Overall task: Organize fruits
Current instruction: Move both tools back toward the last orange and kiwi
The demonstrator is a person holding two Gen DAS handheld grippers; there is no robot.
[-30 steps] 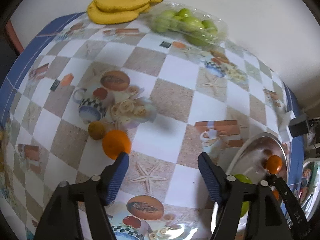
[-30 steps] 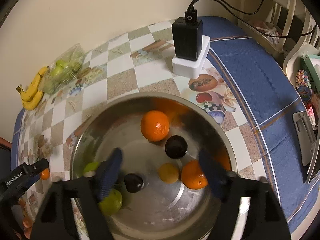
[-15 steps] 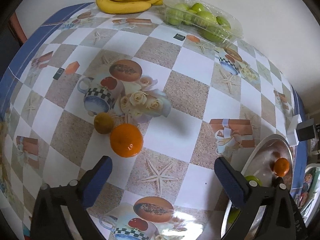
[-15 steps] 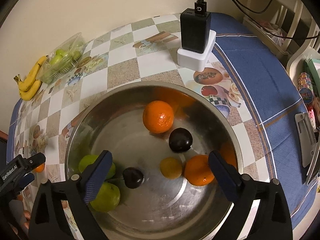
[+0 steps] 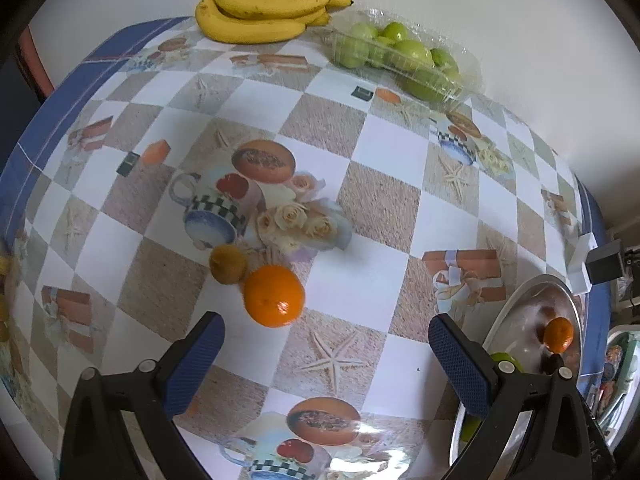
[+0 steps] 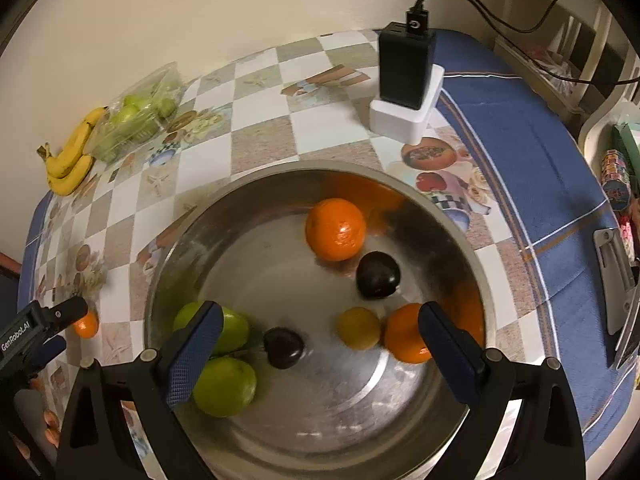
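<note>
In the left wrist view, an orange (image 5: 274,296) lies on the checked tablecloth beside a small brown fruit (image 5: 228,264). My left gripper (image 5: 322,332) hovers just short of them, open, with nothing between its blue pads. The orange sits just ahead of the left pad. My right gripper (image 6: 320,320) hangs open over the steel bowl (image 6: 280,172) and holds nothing. In the bowl lie a large orange (image 6: 336,228), a second orange (image 6: 406,332), a small yellow fruit (image 6: 358,328), two dark plums (image 6: 378,274) and two green apples (image 6: 224,386).
Bananas (image 5: 264,12) and a clear pack of green fruit (image 5: 400,56) lie along the far wall. A black charger on a white box (image 6: 406,64) stands behind the bowl. The table's blue border and edge run on the right, with a chair beyond.
Both grippers' jaws have spread wider. The left gripper's pad, which was touching the orange, now stands clear of it. The right gripper still hangs over the bowl.
</note>
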